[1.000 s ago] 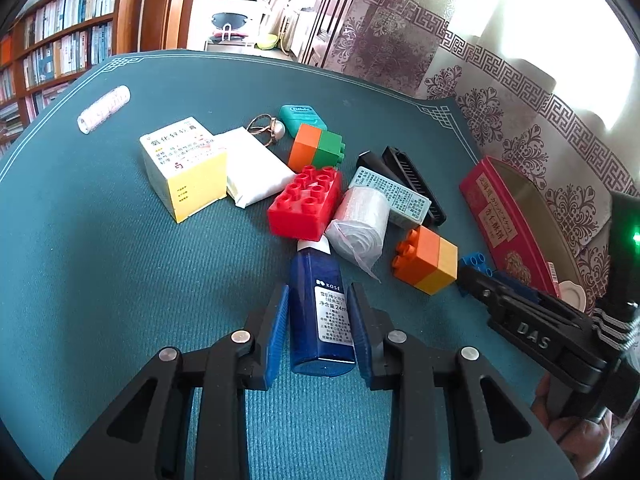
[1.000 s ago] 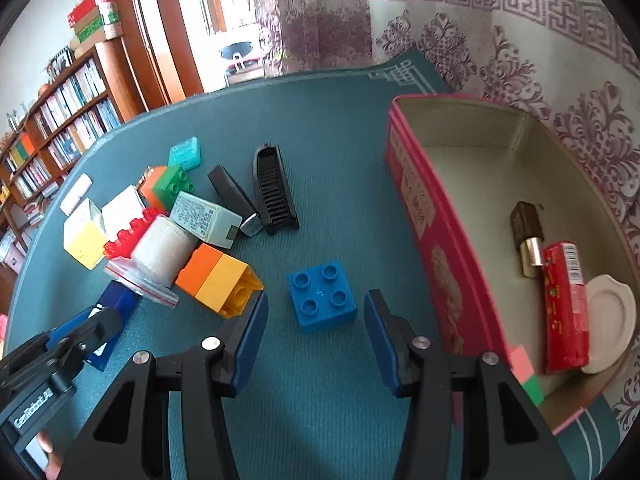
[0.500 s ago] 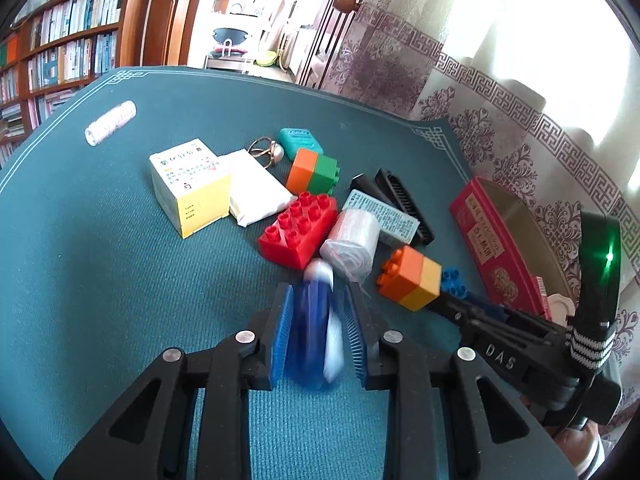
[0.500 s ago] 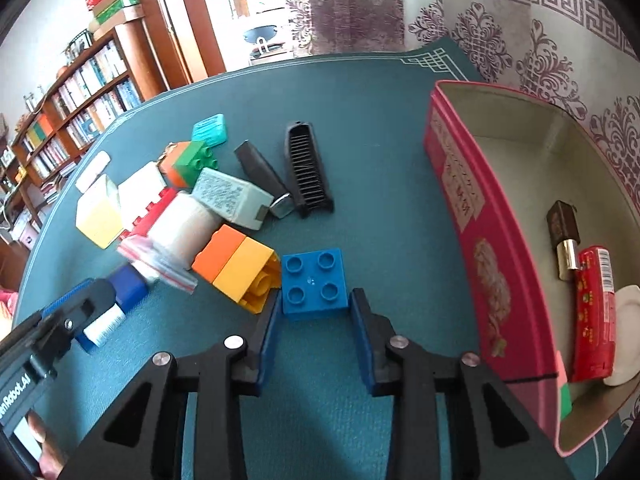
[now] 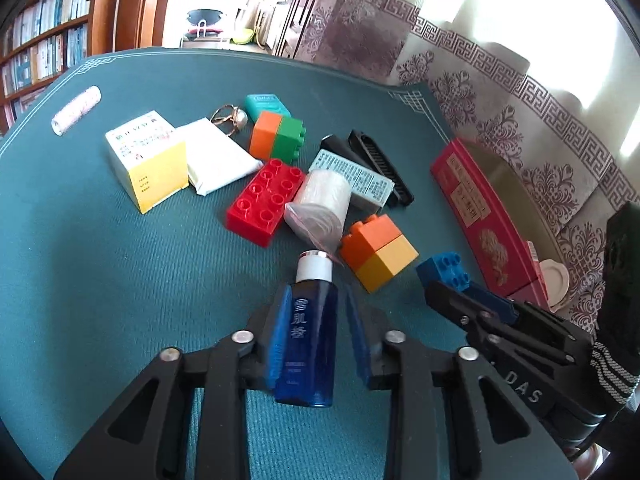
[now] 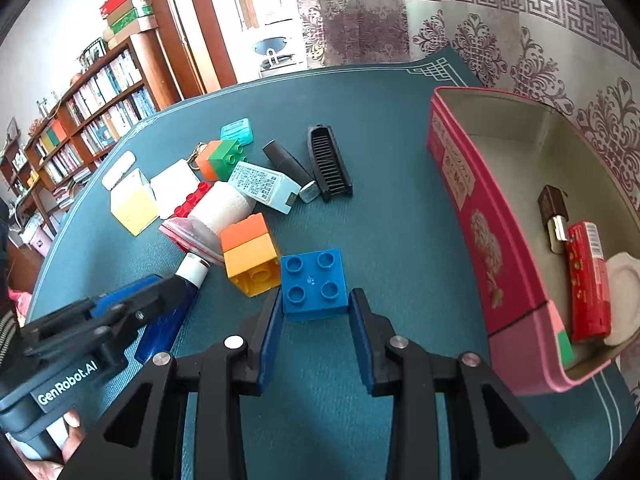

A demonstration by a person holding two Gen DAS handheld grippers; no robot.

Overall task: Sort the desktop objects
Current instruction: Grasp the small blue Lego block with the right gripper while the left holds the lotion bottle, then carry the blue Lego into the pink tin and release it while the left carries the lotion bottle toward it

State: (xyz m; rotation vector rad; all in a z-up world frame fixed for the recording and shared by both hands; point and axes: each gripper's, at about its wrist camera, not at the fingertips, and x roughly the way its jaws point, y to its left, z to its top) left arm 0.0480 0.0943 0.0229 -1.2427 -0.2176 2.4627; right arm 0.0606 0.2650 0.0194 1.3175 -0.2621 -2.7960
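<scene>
left claw (image 5: 312,336): clenched on the blue bottle (image 5: 307,344), jaws just eased slightly wider, bottle between them, raised off the table (image 5: 120,280). right claw (image 6: 314,322): jaws just closed, now clamped on the blue brick (image 6: 313,280), beside the orange-yellow brick (image 6: 250,256). red tin (image 6: 480,240): holds a red pack (image 6: 588,276), a dark small item and a white disc; judged early progress, with most bricks and boxes left on the table. legible writing: chinese characters on the bottle; "das" and "genrobot.ai" on the claw bodies.
</scene>
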